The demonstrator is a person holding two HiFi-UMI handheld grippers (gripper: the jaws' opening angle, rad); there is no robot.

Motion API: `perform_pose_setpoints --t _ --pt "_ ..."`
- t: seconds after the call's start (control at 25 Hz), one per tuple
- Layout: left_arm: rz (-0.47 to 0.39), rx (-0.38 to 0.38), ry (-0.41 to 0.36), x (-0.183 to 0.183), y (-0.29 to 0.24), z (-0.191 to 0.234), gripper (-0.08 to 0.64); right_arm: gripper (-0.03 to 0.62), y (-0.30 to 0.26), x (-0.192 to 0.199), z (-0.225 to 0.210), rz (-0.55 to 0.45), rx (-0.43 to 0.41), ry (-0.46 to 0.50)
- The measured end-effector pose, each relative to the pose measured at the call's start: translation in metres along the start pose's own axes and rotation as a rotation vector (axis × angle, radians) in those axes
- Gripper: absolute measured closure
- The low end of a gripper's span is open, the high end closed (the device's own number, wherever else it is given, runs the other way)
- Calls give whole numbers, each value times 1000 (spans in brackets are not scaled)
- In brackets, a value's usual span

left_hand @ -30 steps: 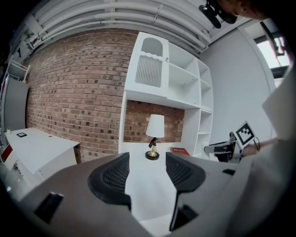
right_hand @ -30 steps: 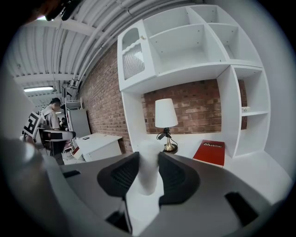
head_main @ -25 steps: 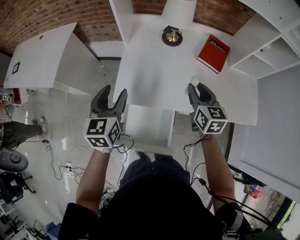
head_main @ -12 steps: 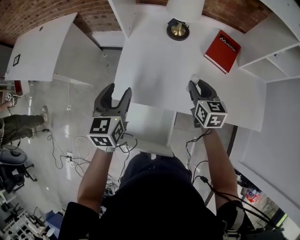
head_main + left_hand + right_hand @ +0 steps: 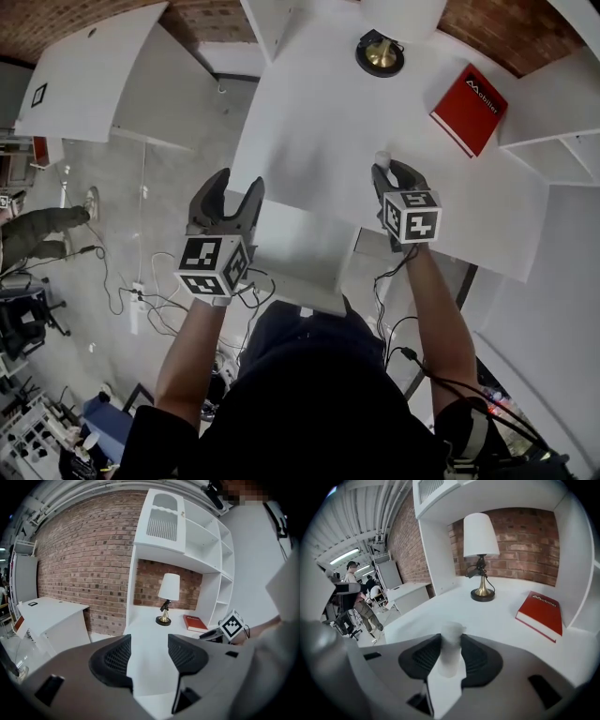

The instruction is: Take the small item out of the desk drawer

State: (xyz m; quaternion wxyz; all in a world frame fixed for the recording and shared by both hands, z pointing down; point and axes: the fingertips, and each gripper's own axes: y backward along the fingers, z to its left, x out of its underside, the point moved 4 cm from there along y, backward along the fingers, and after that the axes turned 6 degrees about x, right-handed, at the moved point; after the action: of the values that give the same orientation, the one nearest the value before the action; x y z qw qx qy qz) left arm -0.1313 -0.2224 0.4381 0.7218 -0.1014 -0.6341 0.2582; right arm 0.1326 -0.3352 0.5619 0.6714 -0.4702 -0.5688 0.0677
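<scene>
A small white cylinder-shaped item [image 5: 449,649] stands upright between the pads of my right gripper [image 5: 450,656], which is shut on it above the white desk top [image 5: 309,122]. In the head view the small white item [image 5: 382,159] shows at the tip of my right gripper [image 5: 391,174], over the desk's front part. The white desk drawer [image 5: 302,251] is pulled out toward me below the desk edge. My left gripper [image 5: 229,198] is open and empty at the drawer's left side; in its own view my left gripper [image 5: 150,654] has only the desk between its jaws.
A red book [image 5: 471,98] lies at the desk's back right, the red book [image 5: 543,615] also ahead of my right gripper. A brass-based lamp [image 5: 380,52] stands at the back middle. White shelves [image 5: 553,112] rise on the right. A second white desk [image 5: 84,84] and floor cables [image 5: 141,291] are at left.
My right gripper with the white item has moved slightly forward over the desk. The left gripper has stayed beside the open drawer. The head view has shifted a little.
</scene>
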Motion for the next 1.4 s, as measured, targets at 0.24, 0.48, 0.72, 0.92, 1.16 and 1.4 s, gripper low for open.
perform_pose_setpoints --t 0.24,0.48,0.72,0.92,1.16,1.4 --pt "7 -15 20 5 -5 6 314 454 -27 12 0 81 -13 9" --pt "18 -23 35 12 -1 11 314 445 -39 16 0 91 -10 -1" --pt "16 -17 32 15 6 10 314 422 -32 12 1 55 19 -22" --pt "-5 -5 17 11 13 4 314 441 -7 1 1 -48 30 -79" --pt "-45 32 -14 -8 27 -8 314 459 49 -31 6 -213 62 -103" --pt "-100 72 -37 -31 47 -17 314 468 118 -54 9 -339 145 -137"
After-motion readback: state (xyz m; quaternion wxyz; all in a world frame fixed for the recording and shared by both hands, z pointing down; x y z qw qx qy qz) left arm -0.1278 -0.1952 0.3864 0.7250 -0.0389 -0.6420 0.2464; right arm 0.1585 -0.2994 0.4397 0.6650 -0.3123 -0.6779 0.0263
